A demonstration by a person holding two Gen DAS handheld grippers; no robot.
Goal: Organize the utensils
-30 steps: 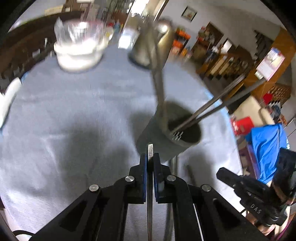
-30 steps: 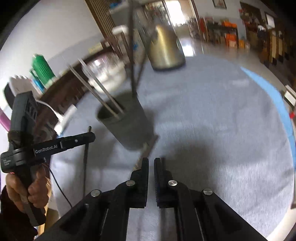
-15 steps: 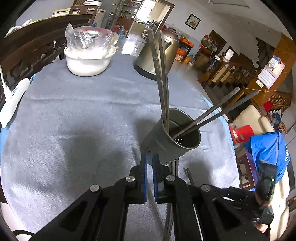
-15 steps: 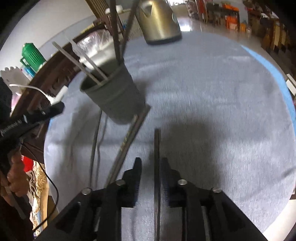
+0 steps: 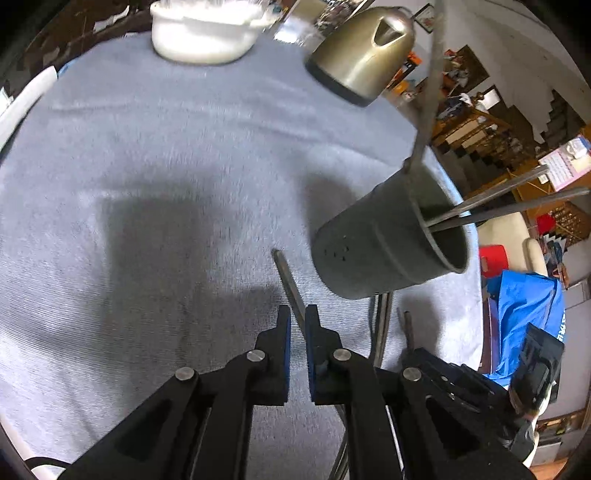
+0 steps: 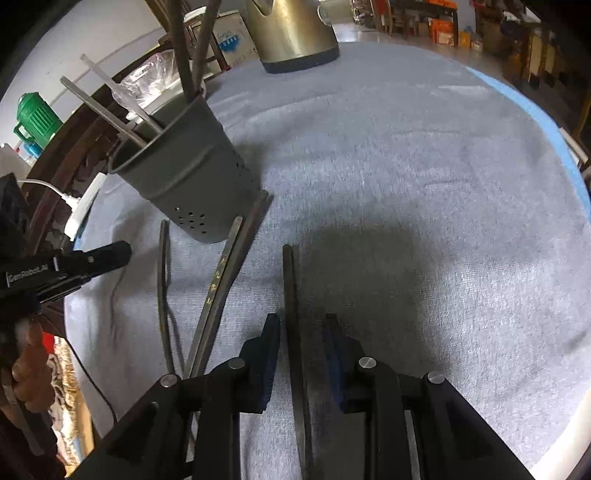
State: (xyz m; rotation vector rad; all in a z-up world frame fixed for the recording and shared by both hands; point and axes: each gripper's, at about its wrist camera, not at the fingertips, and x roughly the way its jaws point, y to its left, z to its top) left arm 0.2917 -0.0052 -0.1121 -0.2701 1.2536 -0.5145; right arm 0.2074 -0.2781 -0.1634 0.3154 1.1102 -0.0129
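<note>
A grey perforated utensil cup (image 5: 388,247) (image 6: 184,177) stands on the grey tablecloth with several metal chopsticks in it. More chopsticks lie flat in front of it (image 6: 229,291). My left gripper (image 5: 298,314) has its jaws slightly apart around a chopstick (image 5: 286,275) that lies on the cloth left of the cup. My right gripper (image 6: 301,326) is open, its jaws on either side of another chopstick (image 6: 291,314) lying on the cloth. The left gripper also shows at the left of the right wrist view (image 6: 110,254).
A metal kettle (image 5: 364,51) (image 6: 295,33) stands at the far side of the round table. A white bowl covered in plastic (image 5: 207,33) sits at the far left. The table edge (image 6: 546,122) curves along the right. Furniture and stairs lie beyond.
My left gripper has let go of the chopstick it held upright and come down over one lying on the cloth. My right gripper has opened wider around its chopstick.
</note>
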